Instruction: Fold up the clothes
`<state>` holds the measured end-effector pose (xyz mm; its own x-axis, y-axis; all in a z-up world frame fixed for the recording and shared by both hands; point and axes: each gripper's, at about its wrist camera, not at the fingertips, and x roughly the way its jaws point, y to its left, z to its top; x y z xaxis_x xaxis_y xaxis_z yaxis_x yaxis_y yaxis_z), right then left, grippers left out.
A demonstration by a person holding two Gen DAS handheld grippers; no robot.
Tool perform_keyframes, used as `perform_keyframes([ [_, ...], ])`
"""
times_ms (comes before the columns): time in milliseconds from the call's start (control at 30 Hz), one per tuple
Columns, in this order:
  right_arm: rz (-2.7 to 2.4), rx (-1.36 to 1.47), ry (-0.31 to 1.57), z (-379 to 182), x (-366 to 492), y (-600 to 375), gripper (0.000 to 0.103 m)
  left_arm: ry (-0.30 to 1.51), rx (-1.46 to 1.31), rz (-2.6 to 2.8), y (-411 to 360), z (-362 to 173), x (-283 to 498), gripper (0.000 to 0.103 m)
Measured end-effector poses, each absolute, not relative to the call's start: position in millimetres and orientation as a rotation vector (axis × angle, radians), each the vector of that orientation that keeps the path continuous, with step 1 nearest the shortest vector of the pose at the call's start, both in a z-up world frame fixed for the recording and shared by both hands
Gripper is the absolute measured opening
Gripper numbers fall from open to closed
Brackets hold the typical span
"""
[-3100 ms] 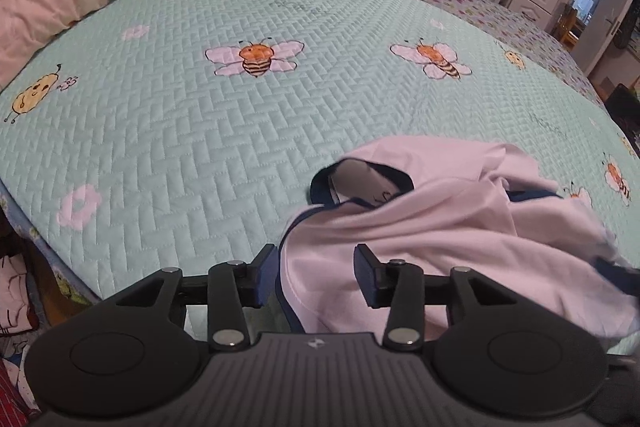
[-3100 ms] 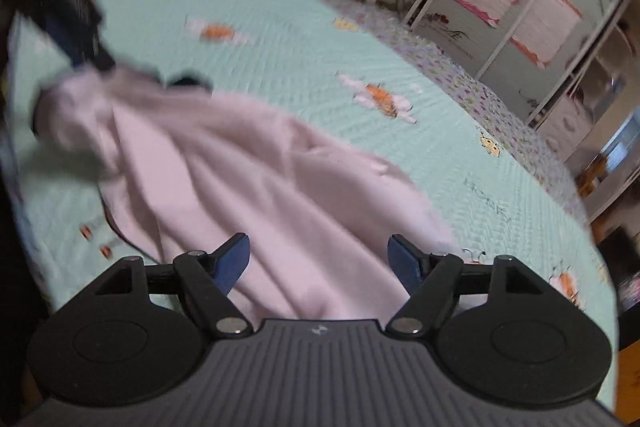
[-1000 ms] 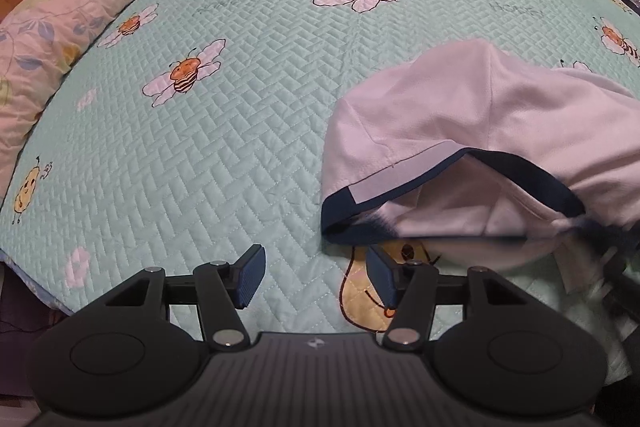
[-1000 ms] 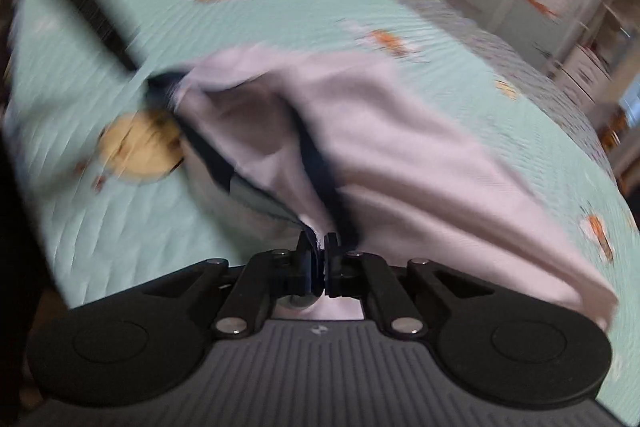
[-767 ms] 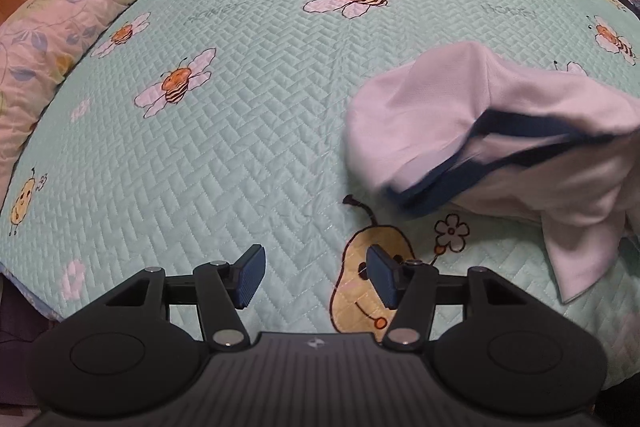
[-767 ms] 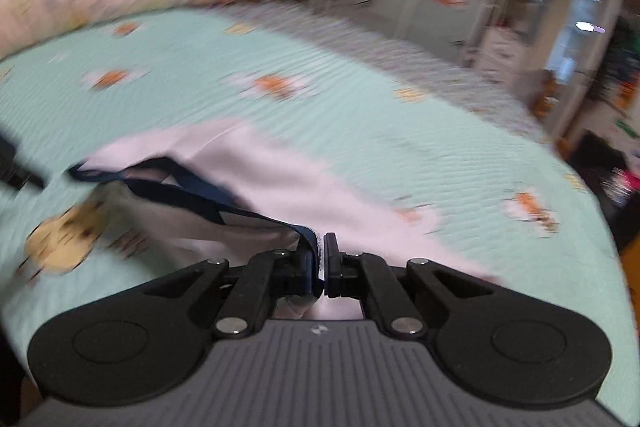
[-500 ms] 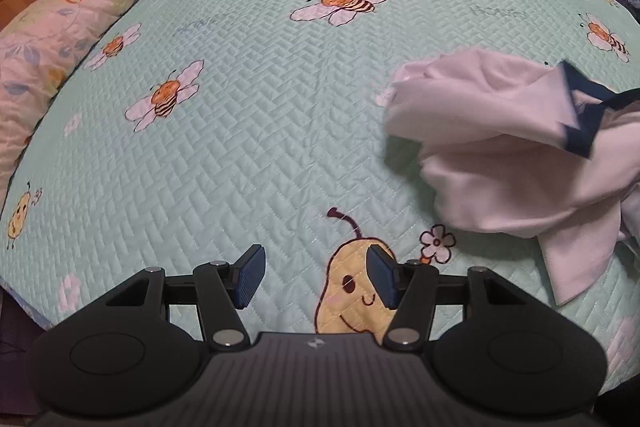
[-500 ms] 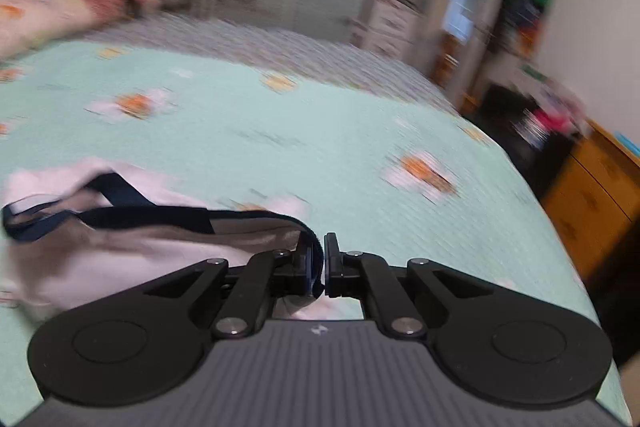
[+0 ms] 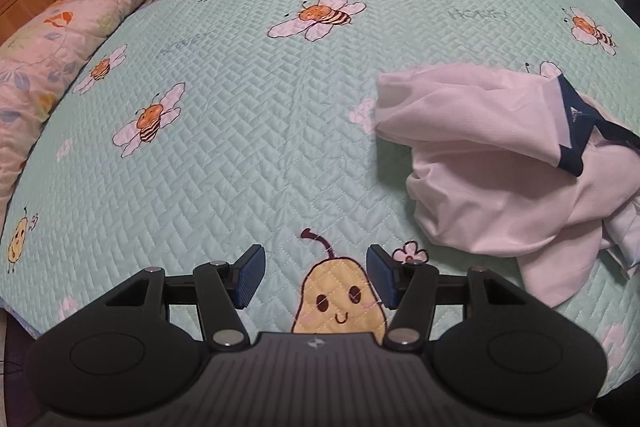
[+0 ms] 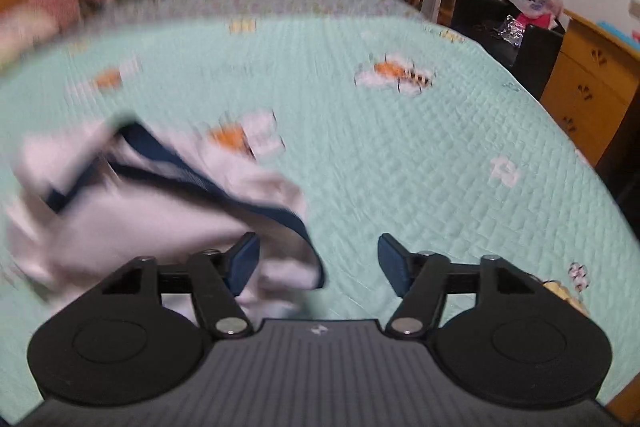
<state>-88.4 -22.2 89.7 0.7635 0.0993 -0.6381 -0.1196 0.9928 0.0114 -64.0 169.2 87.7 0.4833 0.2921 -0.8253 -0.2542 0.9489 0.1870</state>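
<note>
Opening, right tongs [image 10: 318,267] have dropped the shirt [image 10: 132,211] they pinched.

Left gripper [image 9: 315,277]: angled downward, jaws parted at a moderate width, blue ribbed pads [image 9: 251,277] facing each other, nothing between them, nothing touched. Right gripper [image 10: 318,269]: angled downward, view blurred; jaws opening, standing wide; a fold of cloth lies just inside the left pad [image 10: 244,263], neither pad pressing on it.
</note>
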Motion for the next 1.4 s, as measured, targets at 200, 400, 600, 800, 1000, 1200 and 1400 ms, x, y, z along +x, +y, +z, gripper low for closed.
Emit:
perform_keyframes([
  [200,0.164,-0.067,0.622,96,-80,-8,0.067,1.016,0.043,0.300,156,90,-55,0.059],
  [400,0.167,-0.023,0.792,55,-59,-14,0.066,1.022,0.070,0.300,144,90,-46,0.059],
  [600,0.179,0.035,0.755,51,-58,-32,0.030,1.027,0.105,0.293,132,88,-34,0.060],
  [800,0.124,0.037,0.669,65,-48,-52,0.029,1.031,0.139,0.258,109,84,-16,0.060],
  [1000,0.119,0.167,0.760,42,-37,-80,0.042,1.048,0.166,0.213,86,80,2,0.060],
  [1200,0.156,0.347,0.754,46,-49,-108,0.054,1.062,0.178,0.193,70,76,18,0.060],
  [1400,0.202,0.295,0.747,42,-42,-99,0.062,1.071,0.197,0.169,54,72,30,0.060],
])
